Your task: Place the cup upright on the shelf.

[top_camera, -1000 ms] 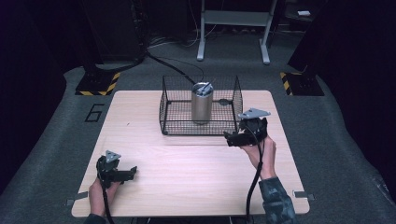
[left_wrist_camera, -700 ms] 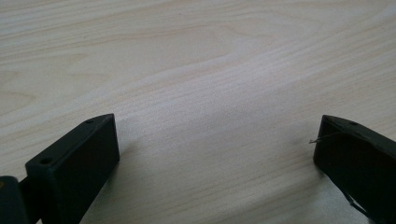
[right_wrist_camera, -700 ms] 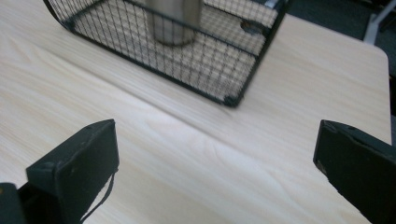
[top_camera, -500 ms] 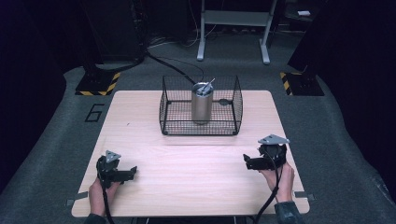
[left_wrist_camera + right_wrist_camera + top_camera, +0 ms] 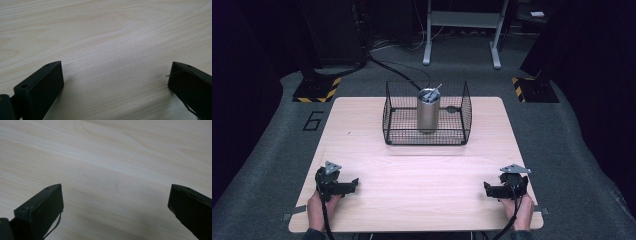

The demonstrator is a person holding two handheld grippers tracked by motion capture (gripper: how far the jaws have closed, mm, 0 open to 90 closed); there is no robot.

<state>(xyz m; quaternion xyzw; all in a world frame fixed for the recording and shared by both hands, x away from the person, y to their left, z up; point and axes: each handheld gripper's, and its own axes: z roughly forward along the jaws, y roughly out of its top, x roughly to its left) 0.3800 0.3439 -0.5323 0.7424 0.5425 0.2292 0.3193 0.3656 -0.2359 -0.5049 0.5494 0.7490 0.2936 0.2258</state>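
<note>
Pale wood table (image 5: 412,165), grey carpet (image 5: 577,150), dim, seemingly cluttered room, both grippers' jaws open.

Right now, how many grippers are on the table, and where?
2. The left gripper sits at the table's near left corner, the right gripper at its near right corner; both jaws open, holding nothing.

Contents of metal cup (image 5: 428,110) indistinct

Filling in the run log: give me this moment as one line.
left gripper: open, empty | right gripper: open, empty | steel cup: upright in wire basket | table: grippers at near edge
</note>
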